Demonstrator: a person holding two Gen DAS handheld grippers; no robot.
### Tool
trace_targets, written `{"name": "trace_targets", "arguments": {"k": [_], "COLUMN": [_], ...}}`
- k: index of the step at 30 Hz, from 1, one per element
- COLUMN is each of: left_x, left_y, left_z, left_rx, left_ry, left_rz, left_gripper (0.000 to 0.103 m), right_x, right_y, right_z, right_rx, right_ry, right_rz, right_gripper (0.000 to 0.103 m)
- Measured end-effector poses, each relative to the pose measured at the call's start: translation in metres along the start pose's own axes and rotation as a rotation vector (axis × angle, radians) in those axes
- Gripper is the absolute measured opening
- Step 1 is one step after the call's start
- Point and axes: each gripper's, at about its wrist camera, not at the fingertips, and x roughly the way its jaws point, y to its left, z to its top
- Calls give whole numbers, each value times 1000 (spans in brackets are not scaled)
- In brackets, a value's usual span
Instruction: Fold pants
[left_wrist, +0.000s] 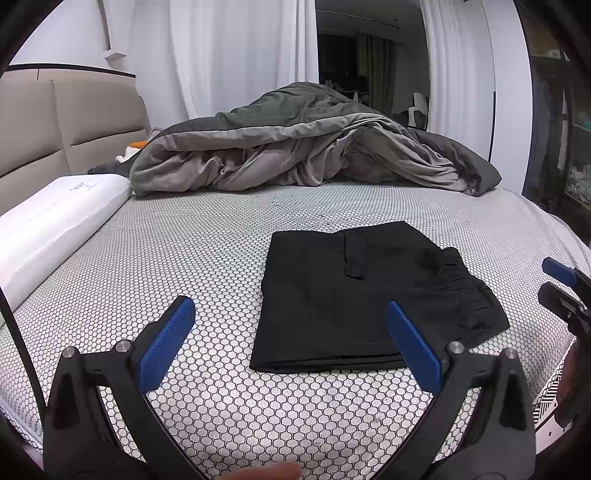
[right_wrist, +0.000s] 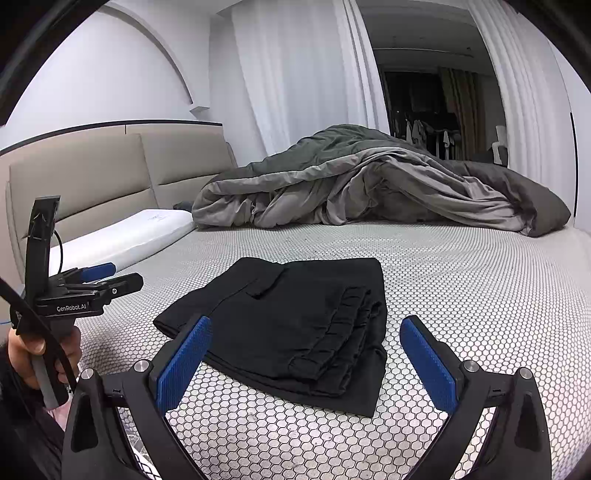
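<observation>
The black pants (left_wrist: 354, 295) lie on the bed (left_wrist: 184, 240) as a compact stacked rectangle, flat on the honeycomb-patterned cover, with nothing holding them. The gathered waistband (right_wrist: 343, 332) sits on top along one side of the pile, its layers lined up one over another, and a pocket flap shows further back on the upper layer. The edges look fairly square; a lower layer sticks out a little past the upper ones on the waistband side.

My left gripper (left_wrist: 291, 343) hangs above the bed just in front of the pants, its blue pads wide apart and empty. My right gripper (right_wrist: 306, 354) is likewise spread and holds nothing, poised over the near edge of the pants without touching them. From the right wrist view I can see my left hand (right_wrist: 40, 354) around the other tool's handle, off to the side of the pants.

I judge the folding to be finished, or nearly so: the garment is already down to a small bundle. What may remain is only squaring the protruding layer or smoothing the top.

Beyond the pants, a rumpled grey duvet (left_wrist: 303, 147) is heaped across the far part of the bed, well apart from them, and a white pillow (left_wrist: 55, 221) lies beside the padded headboard (right_wrist: 92, 177).
</observation>
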Motion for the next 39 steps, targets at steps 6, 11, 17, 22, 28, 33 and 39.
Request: {"name": "trace_targets", "arguments": {"k": [6,11,17,22,28,33,39], "left_x": [-1,-1,-1,-2,-2,-1,-1], "left_y": [1,2,3,3,5,8,9], "left_z": [0,0,0,-1,-1,1,1], "left_rx": [0,5,8,9,11,12,13], "left_ry": [-1,-3,0,-2,-3,-3,-8], "left_rz": [2,0,-2,-2,-1,-2,-1], "left_gripper": [102,102,102,102,102,102,102], "right_x": [0,0,0,0,0,0,-2], "right_y": [-2,-2,-2,-2,-1,-1,0], "right_z": [0,0,0,-1,-1,-1,-1], "right_rx": [5,9,5,1,-1,-3,-8], "right_ry": [4,5,3,6,2,-1,-9], "right_rz": [-7,-11,-16,-19,-20,-21,-28], "right_gripper": [103,103,103,103,103,103,103]}}
